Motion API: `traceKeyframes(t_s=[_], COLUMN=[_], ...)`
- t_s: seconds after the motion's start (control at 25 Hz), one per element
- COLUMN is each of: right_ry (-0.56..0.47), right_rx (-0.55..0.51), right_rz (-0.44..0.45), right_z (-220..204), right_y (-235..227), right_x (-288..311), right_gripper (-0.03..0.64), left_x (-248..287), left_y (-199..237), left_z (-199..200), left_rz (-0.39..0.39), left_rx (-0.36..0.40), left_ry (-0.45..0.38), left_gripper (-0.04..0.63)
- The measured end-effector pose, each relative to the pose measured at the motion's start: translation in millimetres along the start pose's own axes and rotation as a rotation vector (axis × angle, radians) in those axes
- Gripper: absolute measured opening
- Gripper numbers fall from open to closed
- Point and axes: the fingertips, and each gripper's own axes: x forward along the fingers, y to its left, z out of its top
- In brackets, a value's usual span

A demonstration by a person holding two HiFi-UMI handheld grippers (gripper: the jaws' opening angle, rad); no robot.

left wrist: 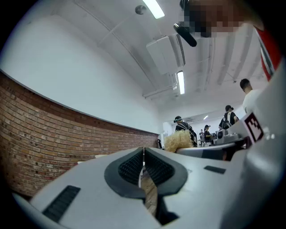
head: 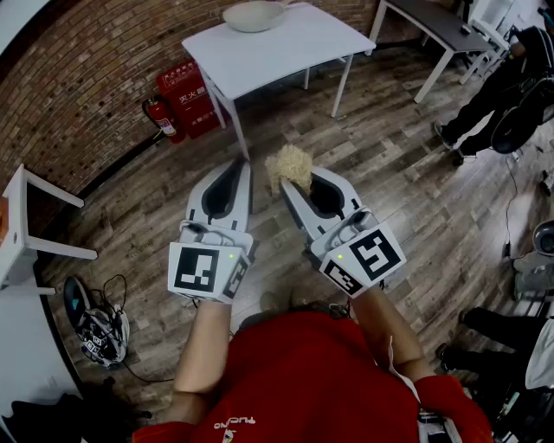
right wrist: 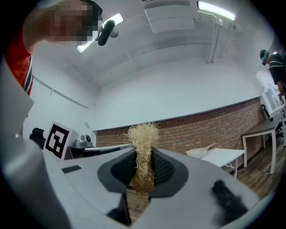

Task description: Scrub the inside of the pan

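The pan [head: 254, 15] sits on the far end of the white counter [head: 286, 52]. In the head view it is a pale, shallow dish, well apart from both tools. The left tongs [head: 241, 164] and right tongs [head: 286, 185] hang side by side over the wooden floor [head: 389, 173], short of the counter's near corner.

The right tongs are clamped on a wad of straw-coloured fibre scrubber [head: 289, 163], whose frayed head points toward the counter. The right gripper view shows what the head view does not. There the ribbed pads of the right tongs [right wrist: 143, 172] pinch the scrubber [right wrist: 144, 141] into a narrow stem, and its tuft spreads above them. In that view the pan [right wrist: 199, 151] and the counter [right wrist: 228, 155] lie off to the side, before the brick wall [right wrist: 201, 129].

The left gripper view shows the left tongs [left wrist: 143, 163] pressed together with nothing between the pads. The scrubber [left wrist: 178, 140] peeks past them, and several people [left wrist: 182, 126] stand far behind it.

Only the head view shows the red fire extinguishers [head: 163, 118] beside the counter's leg, against the brick wall [head: 78, 69].
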Motion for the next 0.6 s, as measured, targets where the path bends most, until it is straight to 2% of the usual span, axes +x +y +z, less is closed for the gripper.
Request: traceKeyframes(t_s=[0.6], right_ry=[-0.017], right_rx=[0.032], right_rz=[0.031], right_z=[3], right_y=[-47], right_x=[-8], right_gripper=[0.086], left_x=[35], left_y=[1], left_z=[-8], left_rz=[0.063], left_rx=[-0.001], left_ry=[0.010], left_gripper=[0.021])
